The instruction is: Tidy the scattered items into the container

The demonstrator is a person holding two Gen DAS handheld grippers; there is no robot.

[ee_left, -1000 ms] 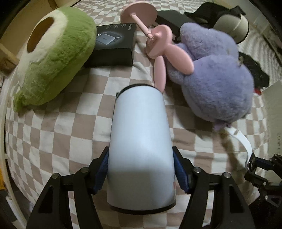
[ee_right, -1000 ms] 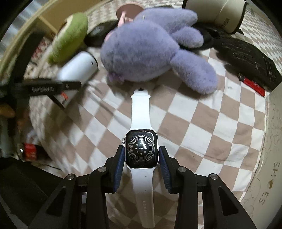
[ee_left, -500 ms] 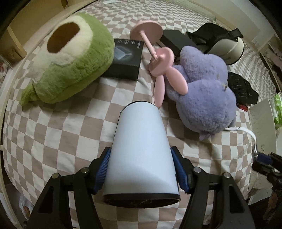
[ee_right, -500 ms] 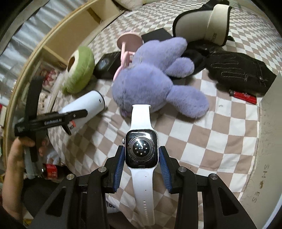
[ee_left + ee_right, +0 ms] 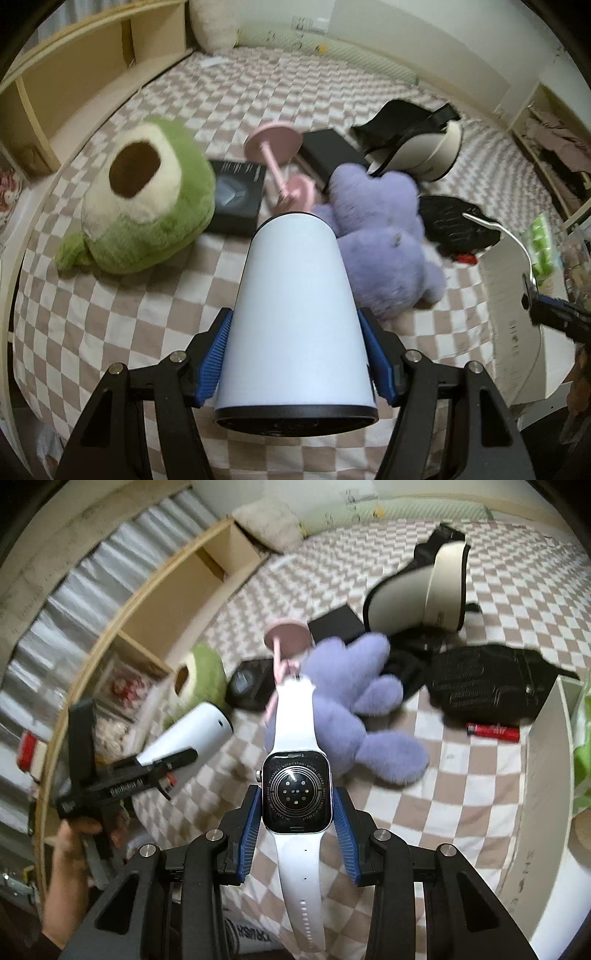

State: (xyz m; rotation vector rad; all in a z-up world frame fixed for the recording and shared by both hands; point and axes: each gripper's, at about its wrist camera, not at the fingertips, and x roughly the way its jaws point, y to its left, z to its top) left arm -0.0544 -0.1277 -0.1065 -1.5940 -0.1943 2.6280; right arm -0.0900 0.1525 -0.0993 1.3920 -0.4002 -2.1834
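Jaws of my left gripper point(image 5: 295, 354) clamp the white cylinder point(image 5: 295, 317) at the lower centre of the left wrist frame; those of my right gripper point(image 5: 297, 808) pinch the white watch point(image 5: 296, 794) by its case, sensor back up, at the centre of the right wrist frame. Beneath both lies the checkered bed point(image 5: 147, 306). On it, left of centre, sits the green plush point(image 5: 147, 199); the purple plush point(image 5: 380, 229) lies right of centre, the pink stand point(image 5: 275, 158) above it. At the right edge is the white container point(image 5: 543, 775), near the red lighter point(image 5: 493, 732).
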